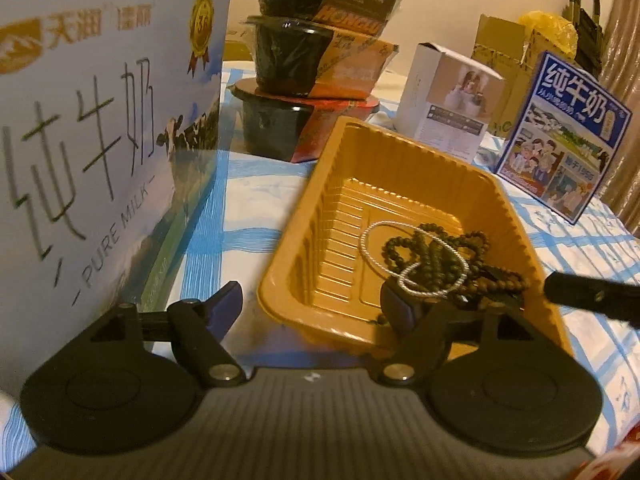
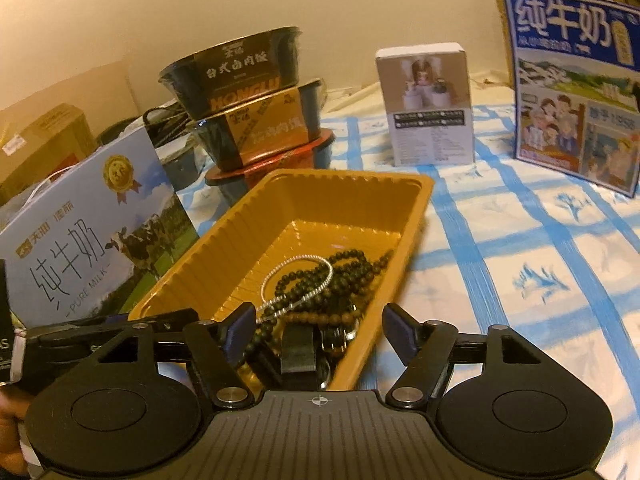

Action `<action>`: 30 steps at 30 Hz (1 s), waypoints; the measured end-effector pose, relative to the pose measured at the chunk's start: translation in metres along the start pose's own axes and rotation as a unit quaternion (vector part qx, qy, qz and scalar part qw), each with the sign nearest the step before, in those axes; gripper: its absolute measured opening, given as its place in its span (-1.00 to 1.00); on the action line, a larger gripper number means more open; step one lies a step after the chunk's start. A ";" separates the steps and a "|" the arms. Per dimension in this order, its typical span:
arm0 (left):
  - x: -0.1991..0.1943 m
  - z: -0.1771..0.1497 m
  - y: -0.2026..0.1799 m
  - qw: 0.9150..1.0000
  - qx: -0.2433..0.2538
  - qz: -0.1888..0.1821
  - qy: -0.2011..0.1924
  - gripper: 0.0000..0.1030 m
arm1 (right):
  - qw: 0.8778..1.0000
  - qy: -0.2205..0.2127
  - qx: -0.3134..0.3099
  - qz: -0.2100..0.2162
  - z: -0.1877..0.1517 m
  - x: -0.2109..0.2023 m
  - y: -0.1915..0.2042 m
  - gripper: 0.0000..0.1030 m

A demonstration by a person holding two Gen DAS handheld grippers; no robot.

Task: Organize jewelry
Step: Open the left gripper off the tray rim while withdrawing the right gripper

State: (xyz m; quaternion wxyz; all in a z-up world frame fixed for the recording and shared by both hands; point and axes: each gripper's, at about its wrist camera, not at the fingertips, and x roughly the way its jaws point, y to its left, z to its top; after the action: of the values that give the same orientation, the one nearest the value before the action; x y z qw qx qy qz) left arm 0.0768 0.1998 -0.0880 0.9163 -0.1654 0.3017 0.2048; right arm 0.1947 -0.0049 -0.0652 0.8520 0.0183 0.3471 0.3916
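Beads (image 1: 452, 264) and chain (image 1: 412, 260) lie tangled in the tray (image 1: 304, 256). Your left gripper (image 1: 316, 304) and right gripper (image 2: 320, 330) have jaws spread, empty. Snag one and both may lift.

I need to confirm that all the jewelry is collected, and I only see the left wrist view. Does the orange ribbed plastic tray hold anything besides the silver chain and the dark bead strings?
Observer: Yes. A black strap-like piece lies at the near end of the orange ribbed plastic tray.
Operator: Is the right hand-held gripper holding something?
Observer: No. The right hand-held gripper is open and grips nothing.
Operator: What's behind the pale blue milk box?
Observer: A brown cardboard box stands behind the pale blue milk box, by the wall.
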 end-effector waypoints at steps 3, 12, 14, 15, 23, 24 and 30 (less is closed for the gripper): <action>-0.014 -0.001 -0.008 1.000 0.016 0.005 -0.009 0.46 | 1.000 -0.001 0.006 -0.012 -0.008 -0.010 0.000 0.37; -0.061 0.000 -0.037 0.997 0.073 -0.005 -0.024 0.61 | 0.997 -0.011 0.041 -0.066 -0.026 -0.059 0.003 0.39; -0.072 0.000 -0.047 0.995 0.097 -0.010 -0.029 0.62 | 0.996 -0.013 0.048 -0.070 -0.029 -0.072 0.005 0.40; -0.078 -0.002 -0.053 0.993 0.109 -0.012 -0.033 0.63 | 0.996 -0.014 0.049 -0.073 -0.030 -0.079 0.007 0.40; -0.124 -0.018 -0.079 0.986 0.159 -0.038 -0.043 0.83 | 0.991 -0.025 0.062 -0.114 -0.047 -0.132 0.024 0.44; -0.129 -0.021 -0.081 0.985 0.162 -0.039 -0.043 0.84 | 0.991 -0.026 0.064 -0.118 -0.050 -0.138 0.026 0.44; -0.154 -0.028 -0.083 0.983 0.173 -0.058 -0.019 0.84 | 0.987 -0.015 0.066 -0.144 -0.067 -0.164 0.039 0.45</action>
State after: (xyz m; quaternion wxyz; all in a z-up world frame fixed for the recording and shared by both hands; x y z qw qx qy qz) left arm -0.0098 0.0738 0.0012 0.9470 -0.0174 0.3050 0.0991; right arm 0.0543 -0.1054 -0.0094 0.9015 0.0301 0.3581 0.2412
